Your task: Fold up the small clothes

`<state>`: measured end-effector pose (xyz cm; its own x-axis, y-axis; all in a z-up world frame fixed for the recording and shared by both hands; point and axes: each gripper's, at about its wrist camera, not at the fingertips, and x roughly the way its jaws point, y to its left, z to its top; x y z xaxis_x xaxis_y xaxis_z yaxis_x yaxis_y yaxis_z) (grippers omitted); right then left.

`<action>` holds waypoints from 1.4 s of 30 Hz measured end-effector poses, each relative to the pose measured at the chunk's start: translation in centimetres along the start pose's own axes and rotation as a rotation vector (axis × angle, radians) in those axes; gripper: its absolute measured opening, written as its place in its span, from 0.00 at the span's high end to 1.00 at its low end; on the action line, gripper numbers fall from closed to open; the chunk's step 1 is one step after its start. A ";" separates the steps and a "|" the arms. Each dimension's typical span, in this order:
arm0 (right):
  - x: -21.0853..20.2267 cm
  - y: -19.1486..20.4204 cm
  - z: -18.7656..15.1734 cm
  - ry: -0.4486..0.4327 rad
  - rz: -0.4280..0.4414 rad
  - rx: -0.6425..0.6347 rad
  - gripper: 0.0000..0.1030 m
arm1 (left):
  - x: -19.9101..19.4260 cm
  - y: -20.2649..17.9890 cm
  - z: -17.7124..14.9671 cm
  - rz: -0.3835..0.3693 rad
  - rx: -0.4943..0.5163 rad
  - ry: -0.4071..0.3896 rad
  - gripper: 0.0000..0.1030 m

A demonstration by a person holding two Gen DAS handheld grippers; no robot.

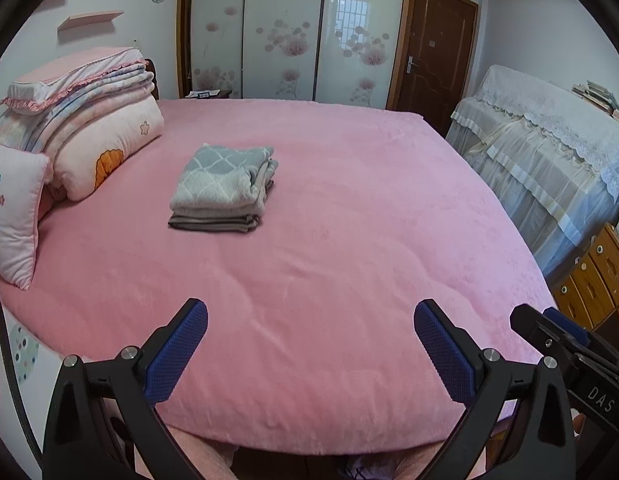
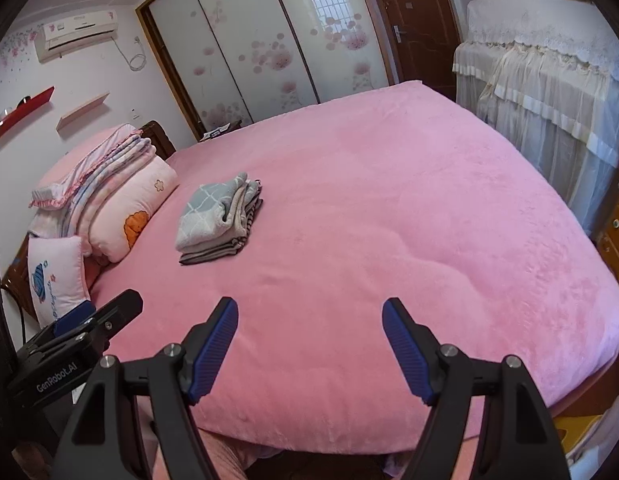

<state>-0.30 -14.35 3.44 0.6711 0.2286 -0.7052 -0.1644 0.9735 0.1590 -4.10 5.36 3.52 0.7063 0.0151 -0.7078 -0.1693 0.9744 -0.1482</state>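
Observation:
A stack of folded small clothes (image 1: 223, 188) lies on the pink bed (image 1: 349, 240), left of centre; the top piece is grey with a white diamond pattern, over beige and brown pieces. It also shows in the right wrist view (image 2: 219, 218). My left gripper (image 1: 311, 322) is open and empty above the bed's near edge, well short of the stack. My right gripper (image 2: 309, 318) is open and empty, also near the front edge. Each gripper shows at the other view's side: the right gripper (image 1: 565, 340) and the left gripper (image 2: 85, 328).
Folded quilts and pillows (image 1: 81, 120) are piled at the bed's left end, with a small pink cushion (image 1: 13, 216). A lace-covered piece of furniture (image 1: 549, 152) and wooden drawers (image 1: 597, 272) stand to the right. Wardrobe doors (image 1: 285, 28) and a brown door (image 1: 437, 44) stand behind.

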 end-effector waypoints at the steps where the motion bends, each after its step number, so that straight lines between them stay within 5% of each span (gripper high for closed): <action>1: -0.3 0.2 -0.3 -0.008 -0.003 -0.009 0.27 | -0.1 0.0 -0.2 -0.002 0.002 0.003 0.00; 42: -0.9 1.8 -1.1 -0.046 -0.083 -0.105 0.27 | 0.0 -0.6 -1.4 0.034 0.020 0.005 0.01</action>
<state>-1.95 -12.78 3.59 0.7175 0.1500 -0.6802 -0.1800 0.9833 0.0270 -5.01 4.42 2.65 0.6969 0.0470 -0.7156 -0.1794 0.9776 -0.1104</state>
